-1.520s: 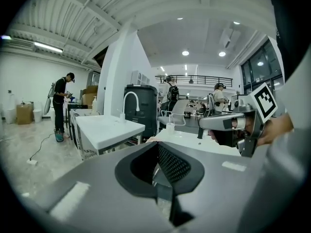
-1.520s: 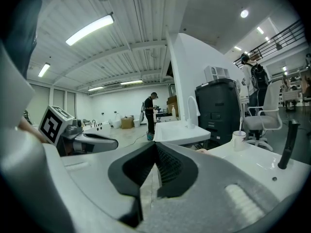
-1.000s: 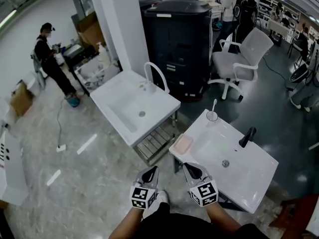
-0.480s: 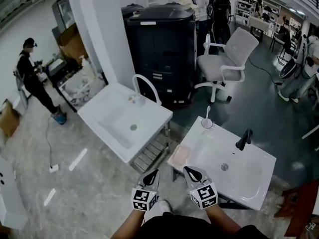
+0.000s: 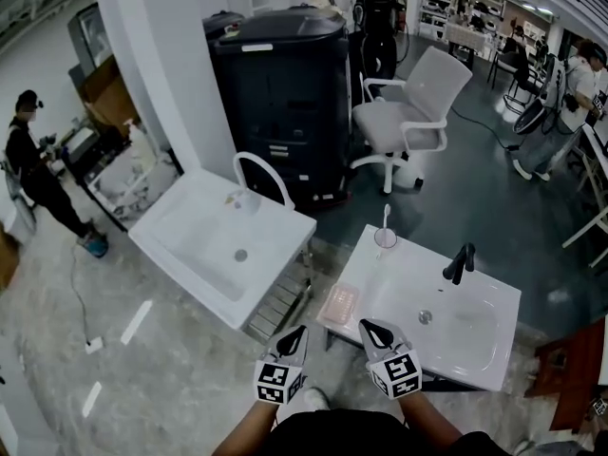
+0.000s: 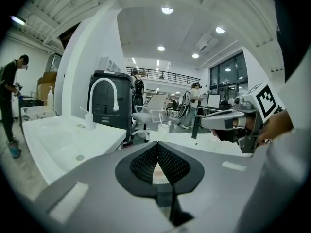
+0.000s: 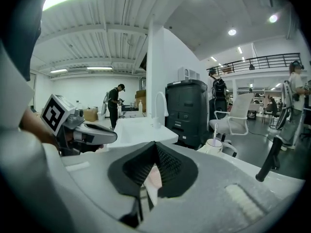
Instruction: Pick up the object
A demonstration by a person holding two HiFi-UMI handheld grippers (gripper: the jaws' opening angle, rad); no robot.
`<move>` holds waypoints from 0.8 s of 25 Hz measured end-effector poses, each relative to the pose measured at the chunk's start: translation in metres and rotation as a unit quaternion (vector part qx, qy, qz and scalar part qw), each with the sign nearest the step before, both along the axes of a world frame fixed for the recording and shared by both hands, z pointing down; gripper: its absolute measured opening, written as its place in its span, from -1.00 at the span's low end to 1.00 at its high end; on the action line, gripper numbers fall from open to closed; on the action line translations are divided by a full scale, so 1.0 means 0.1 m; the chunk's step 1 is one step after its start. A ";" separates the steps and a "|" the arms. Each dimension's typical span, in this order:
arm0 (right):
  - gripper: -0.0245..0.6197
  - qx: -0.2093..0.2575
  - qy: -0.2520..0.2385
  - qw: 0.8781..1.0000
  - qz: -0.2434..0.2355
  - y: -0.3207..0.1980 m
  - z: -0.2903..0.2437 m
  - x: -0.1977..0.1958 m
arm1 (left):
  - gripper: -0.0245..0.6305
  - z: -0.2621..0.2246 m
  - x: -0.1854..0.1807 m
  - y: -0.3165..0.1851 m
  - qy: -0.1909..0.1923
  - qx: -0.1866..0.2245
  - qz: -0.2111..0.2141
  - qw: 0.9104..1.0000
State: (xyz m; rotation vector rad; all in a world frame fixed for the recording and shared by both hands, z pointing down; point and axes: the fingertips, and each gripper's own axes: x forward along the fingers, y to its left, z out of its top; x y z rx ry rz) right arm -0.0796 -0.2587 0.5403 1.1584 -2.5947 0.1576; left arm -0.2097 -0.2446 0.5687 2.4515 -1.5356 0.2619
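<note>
White sink point(image 5: 475, 345) ahead: soap dish point(image 5: 340, 303) at near-left corner, cup point(image 5: 385, 239) at far corner. I read left gripper point(image 5: 298, 332) and right gripper point(image 5: 366, 326) jaws together, empty.

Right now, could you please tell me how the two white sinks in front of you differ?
The left sink has a tall white arched faucet; the right sink has a short black faucet. The right sink's rim carries a cup and a pink soap dish; the left sink shows neither. Both are white rectangular basins with a round drain.
</note>
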 end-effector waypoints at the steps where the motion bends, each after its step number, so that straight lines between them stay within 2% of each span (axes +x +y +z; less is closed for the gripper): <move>1: -0.91 -0.002 -0.003 1.000 0.011 -0.03 0.00 0.02 | -0.87 0.01 0.01 -0.01 -0.002 -0.002 0.007 1.000; 5: -0.91 -0.007 -0.018 0.999 0.049 -0.10 0.04 0.13 | -0.87 0.09 0.00 -0.11 -0.006 -0.009 0.019 1.000; 12: -0.91 -0.008 -0.024 0.997 0.076 -0.21 0.02 0.31 | -0.87 0.19 0.11 -0.28 -0.003 -0.027 0.038 0.999; 16: -0.91 -0.018 -0.024 0.996 0.083 -0.25 0.08 0.46 | -0.87 0.20 0.19 -0.45 0.024 -0.039 0.030 0.998; 20: -0.91 -0.033 -0.021 0.996 0.086 -0.33 0.16 0.58 | -0.87 0.24 0.23 -0.58 0.021 -0.042 0.022 0.999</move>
